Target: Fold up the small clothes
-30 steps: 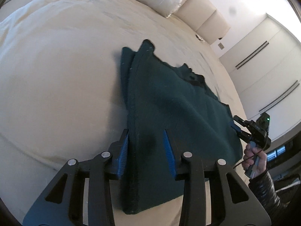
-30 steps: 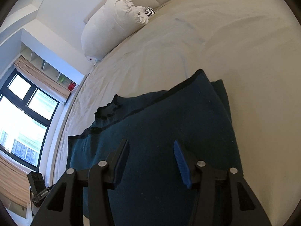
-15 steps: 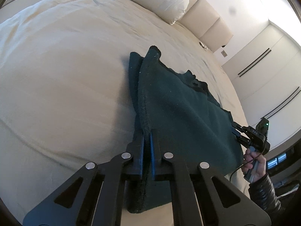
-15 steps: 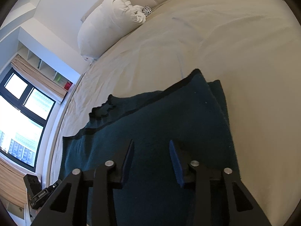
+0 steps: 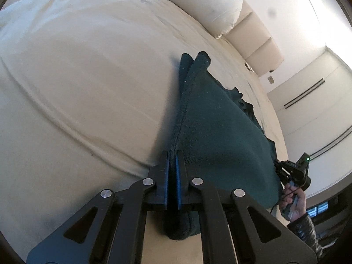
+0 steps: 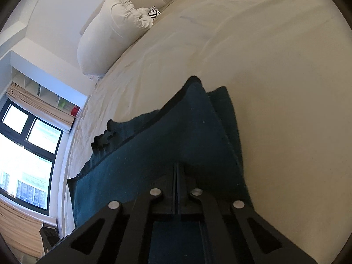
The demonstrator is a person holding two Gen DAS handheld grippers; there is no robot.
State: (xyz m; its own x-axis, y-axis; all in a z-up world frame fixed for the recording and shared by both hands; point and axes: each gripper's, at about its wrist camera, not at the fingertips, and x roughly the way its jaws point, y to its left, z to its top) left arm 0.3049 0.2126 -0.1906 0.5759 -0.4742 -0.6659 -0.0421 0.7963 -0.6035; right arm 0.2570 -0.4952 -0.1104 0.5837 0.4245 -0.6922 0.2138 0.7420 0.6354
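With both grippers, left gripper [image 5: 172,165] and right gripper [image 6: 176,173], pinching the dark green knit garment's [image 5: 211,132] near edge on the bed [image 5: 88,77], partly folded; further folds left.

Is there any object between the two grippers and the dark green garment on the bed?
No. Both the left gripper and the right gripper have their jaws shut on the dark green garment already; only bare bed sheet surrounds it.

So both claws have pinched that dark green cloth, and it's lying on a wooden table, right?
Not a table. The dark green cloth lies on a cream bed, with a pillow at its head, as both wrist views show. The left claw and right claw have indeed pinched it.
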